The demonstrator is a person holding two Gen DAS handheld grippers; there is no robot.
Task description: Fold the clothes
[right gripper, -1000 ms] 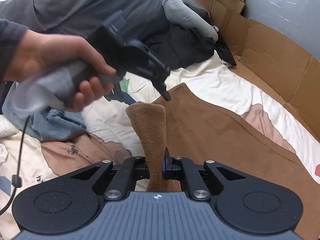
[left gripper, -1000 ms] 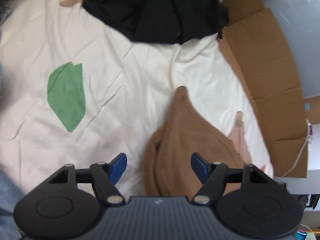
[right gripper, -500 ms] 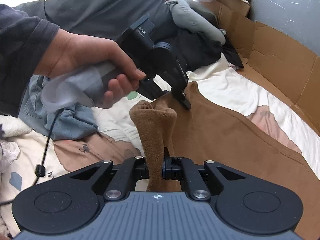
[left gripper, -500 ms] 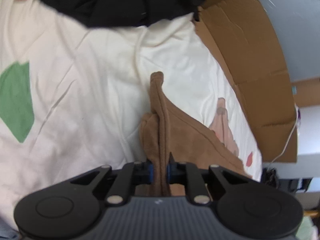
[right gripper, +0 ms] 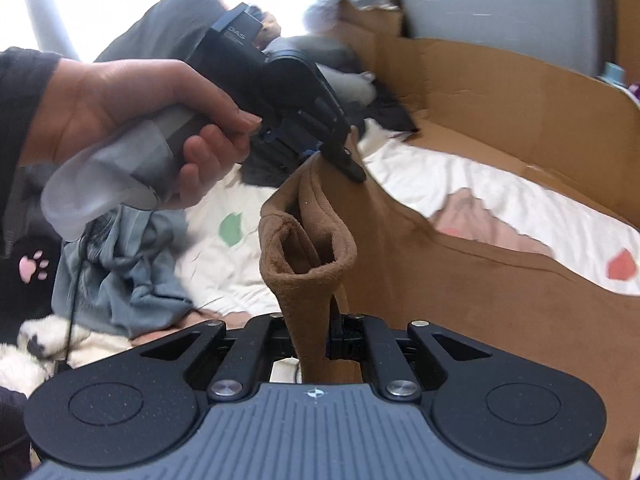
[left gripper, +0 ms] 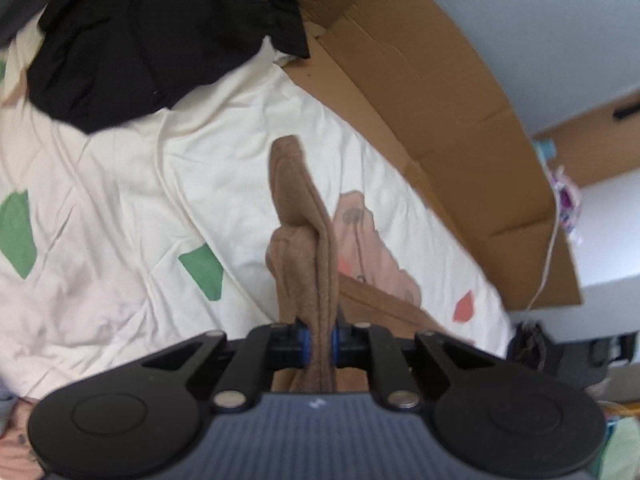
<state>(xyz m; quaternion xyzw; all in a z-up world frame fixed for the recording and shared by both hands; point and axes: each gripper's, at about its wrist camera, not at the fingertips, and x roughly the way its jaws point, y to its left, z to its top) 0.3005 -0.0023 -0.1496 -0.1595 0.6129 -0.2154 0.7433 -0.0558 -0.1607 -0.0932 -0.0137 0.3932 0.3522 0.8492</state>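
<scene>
- The brown garment point(right gripper: 460, 292) is soft, matt, suede-like cloth with a fine nap.
- The sheet point(left gripper: 120, 208) is thin cream cotton, creased, printed with flat green and pink patches.
- At 12 o'clock in the left wrist view, the black clothes point(left gripper: 152, 40) look smooth and matt.
- At 2 o'clock, the cardboard point(left gripper: 452, 140) is plain brown, dull, creased along folds.
- The left gripper point(left gripper: 319, 340) is matt black plastic with shiny metal screws and a ribbed grey body.
- The right gripper point(right gripper: 316, 336) looks the same.

Bright daylight, motion blur, fisheye-warped edges
</scene>
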